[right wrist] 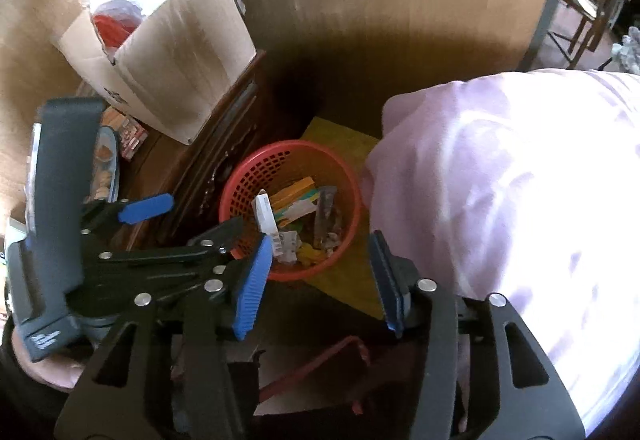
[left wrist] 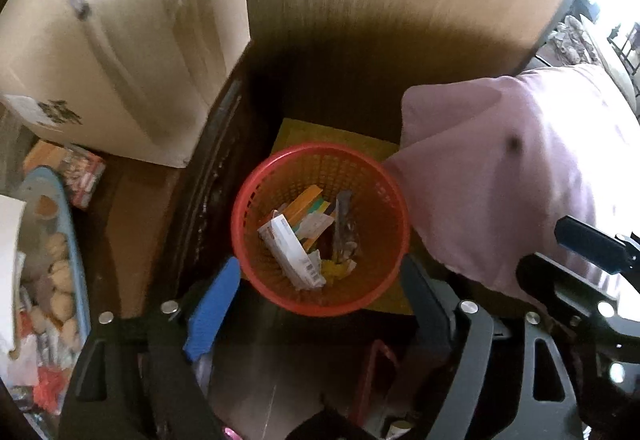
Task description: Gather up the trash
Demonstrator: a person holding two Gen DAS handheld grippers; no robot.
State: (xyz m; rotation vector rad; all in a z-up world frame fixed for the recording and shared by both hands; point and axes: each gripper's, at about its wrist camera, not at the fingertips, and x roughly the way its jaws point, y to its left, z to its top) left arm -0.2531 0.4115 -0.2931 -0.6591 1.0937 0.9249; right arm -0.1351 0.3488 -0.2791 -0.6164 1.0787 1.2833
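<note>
The left wrist view looks steeply down at a round red mesh basket [left wrist: 320, 230] standing on a yellow mat [left wrist: 340, 139] on the floor. Inside the basket lie the collected scraps: a white carton [left wrist: 290, 252] with a barcode, an orange and yellow box [left wrist: 308, 205], and a crumpled clear wrapper [left wrist: 345, 228]. The left tool [left wrist: 320, 304] frames the bottom of the picture with its blue-padded fingers [left wrist: 212, 308] set wide apart, nothing between them but the basket far below. To the left a dark wooden desk [left wrist: 132, 224] carries a large cardboard box [left wrist: 132, 39], a small colourful packet [left wrist: 80, 171] and a blue-rimmed tray [left wrist: 78, 264] of round biscuits. A pale pink cushion [left wrist: 500, 179] fills the right side, its corner just overlapping the basket's rim. A dark blue finger of the right tool [left wrist: 592, 246] shows at the right edge. The right wrist view shows the same red mesh basket [right wrist: 290, 215] from slightly further right, holding the white carton [right wrist: 266, 220] and the other scraps. The right tool [right wrist: 320, 280] is parted, its fingers [right wrist: 252, 288] clear of everything, gripping nothing. At the left of this view the left tool [right wrist: 192, 215] hangs above the desk edge, jaws spread and empty. The cardboard box [right wrist: 172, 51] stands open behind it with a plastic bag [right wrist: 120, 11] inside, and the cushion [right wrist: 500, 199] covers the right
</note>
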